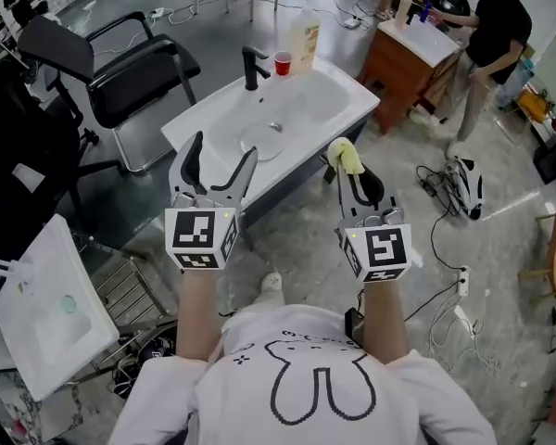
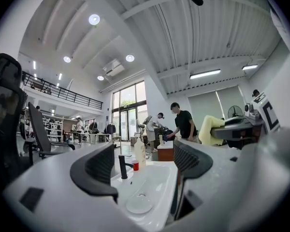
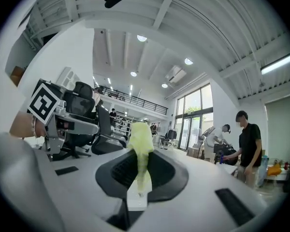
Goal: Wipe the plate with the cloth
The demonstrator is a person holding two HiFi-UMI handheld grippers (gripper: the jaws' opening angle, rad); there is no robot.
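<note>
A white plate (image 1: 260,144) lies in the basin of the white sink (image 1: 343,89); the left gripper view shows the plate (image 2: 138,205) low between its jaws. My left gripper (image 1: 221,162) stands open just in front of the sink with nothing between its fingers. My right gripper (image 1: 345,158) is shut on a yellow-green cloth (image 1: 347,155), held beside the sink's right front edge. In the right gripper view the cloth (image 3: 140,149) sticks up from between the jaws.
A black faucet (image 1: 253,67), a red cup (image 1: 283,62) and a soap bottle (image 1: 304,42) stand at the sink's back rim. A black chair (image 1: 120,63) is to the left, a second sink (image 1: 49,307) lower left. A person (image 1: 489,44) stands at a wooden cabinet (image 1: 403,58). Cables lie on the floor.
</note>
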